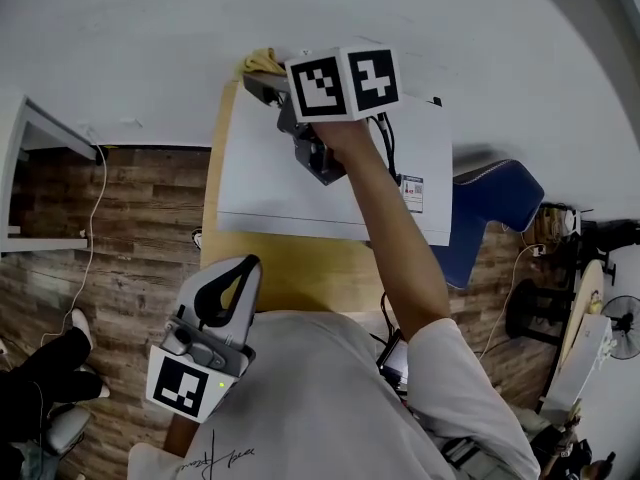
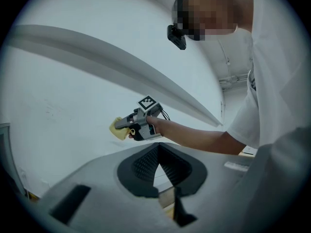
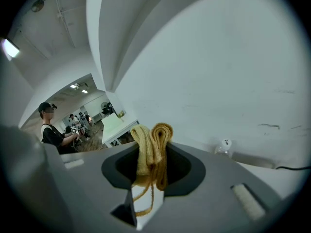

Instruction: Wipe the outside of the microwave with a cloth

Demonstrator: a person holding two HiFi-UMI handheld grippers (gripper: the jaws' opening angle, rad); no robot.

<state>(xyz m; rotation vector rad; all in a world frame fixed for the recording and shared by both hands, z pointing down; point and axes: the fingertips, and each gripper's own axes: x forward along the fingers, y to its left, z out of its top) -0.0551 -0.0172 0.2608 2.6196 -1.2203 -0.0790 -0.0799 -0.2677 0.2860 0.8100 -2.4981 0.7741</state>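
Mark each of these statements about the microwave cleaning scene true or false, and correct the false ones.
1. The right gripper has a yellow cloth clamped between its jaws. True.
2. The left gripper is pressing on the microwave. False: it is held by the person's body, away from the microwave, with its jaws together on nothing.
3. The microwave stands on a wooden table. True.
4. The cloth is at the near right corner of the microwave's top. False: it is at the far left corner, close to the wall.
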